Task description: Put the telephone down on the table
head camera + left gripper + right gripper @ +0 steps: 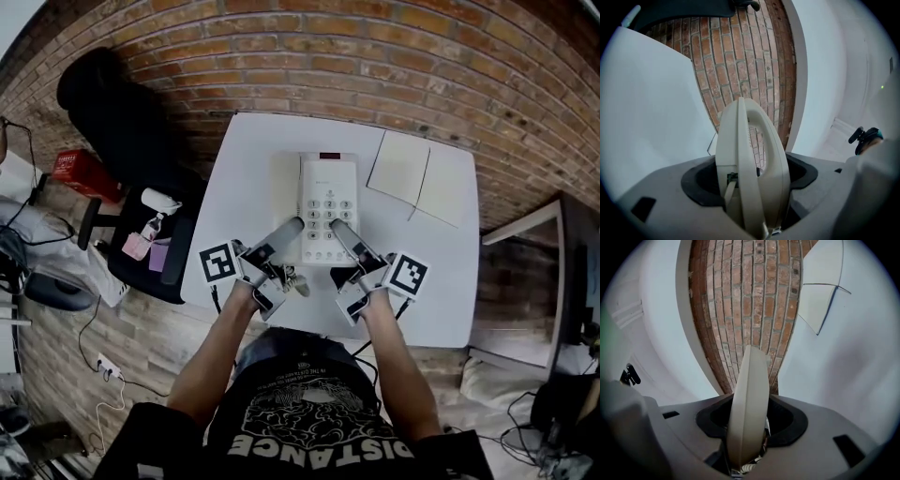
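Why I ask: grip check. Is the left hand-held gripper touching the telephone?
Touching. The left gripper view shows the telephone clamped in the left hand-held gripper.

Mid-frame in the head view, left gripper (289, 228) and right gripper (340, 228) hide the near corners of the cream plastic push-button telephone (327, 192); its key print is unreadable.
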